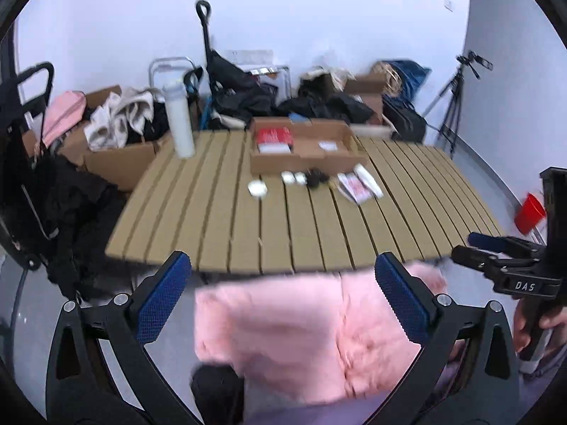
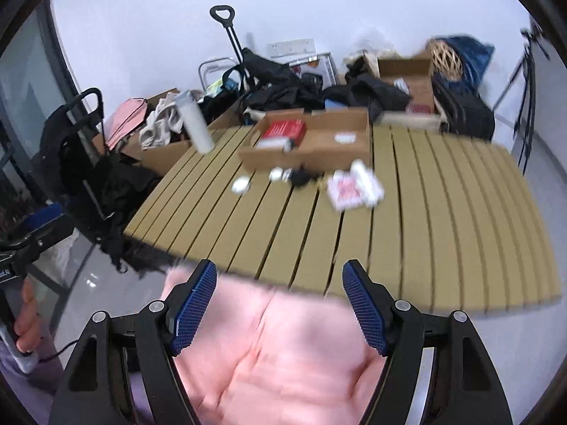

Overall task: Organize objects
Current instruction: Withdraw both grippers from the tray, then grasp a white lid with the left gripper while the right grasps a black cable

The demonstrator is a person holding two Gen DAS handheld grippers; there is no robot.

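Observation:
A slatted tan table (image 1: 219, 212) (image 2: 443, 219) carries an open cardboard box (image 1: 304, 154) (image 2: 312, 148) with a red pack (image 1: 274, 136) (image 2: 286, 129) inside. In front of it lie a round white container (image 1: 257, 188) (image 2: 241, 185), small white items (image 1: 293, 177) (image 2: 276, 174), a black object (image 1: 316, 177) (image 2: 301, 177) and red-and-white packets (image 1: 358, 184) (image 2: 354, 186). A white bottle (image 1: 180, 120) (image 2: 195, 122) stands at the far left. My left gripper (image 1: 281, 279) and right gripper (image 2: 280, 290) are open and empty, held before the near edge above pink quilted cloth (image 1: 301, 340) (image 2: 283, 354).
Behind the table lie cardboard boxes, bags and dark clothes (image 1: 248, 95) (image 2: 283, 85). A black trolley (image 1: 28, 163) (image 2: 78, 148) stands left, a tripod (image 1: 457, 95) right, and a red bucket (image 1: 529, 212) on the floor. The right gripper also shows in the left wrist view (image 1: 471, 248).

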